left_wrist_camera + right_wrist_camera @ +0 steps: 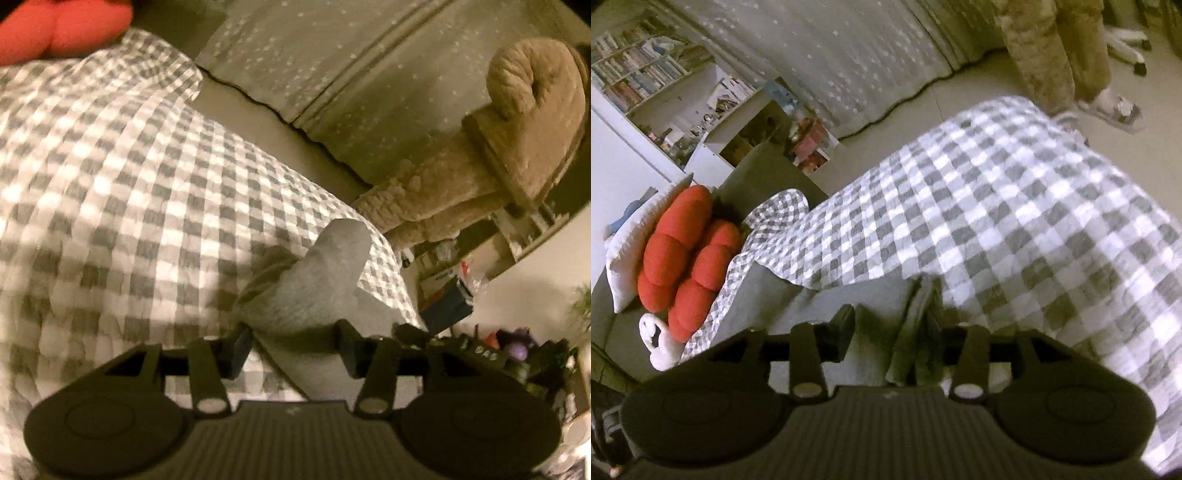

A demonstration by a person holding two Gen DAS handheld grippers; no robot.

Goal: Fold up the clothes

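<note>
Left gripper (293, 341) nearest the lens: jaws parted, grey garment (317, 291) lying between them, pads not seen pressing on it; reads as released or nearly so. Garment runs from the jaws toward 1 o'clock, long axis roughly along the pointing line, far end rounded and folded over. Soft knit, matte, thick enough to hold a ridge.

Right gripper (892, 330): jaws likewise parted, a folded edge of the same grey garment (916, 317) standing close to the pad at 3 o'clock, a flat panel spreading toward 10 o'clock. Contact with that pad cannot be told.

Garment resting on checked bedspread (147, 192), grey-and-white, puckered weave, covering the bed. Red cushion (683, 258), lobed and plump, at 9 o'clock in right view, white pillow (626, 258) behind it. Starred curtain (314, 66) and plush tan cat tree (517, 122) beyond, at 12 to 2 o'clock.

Judgement: both grippers equally near, one per end; next fold likely across the long axis.
</note>
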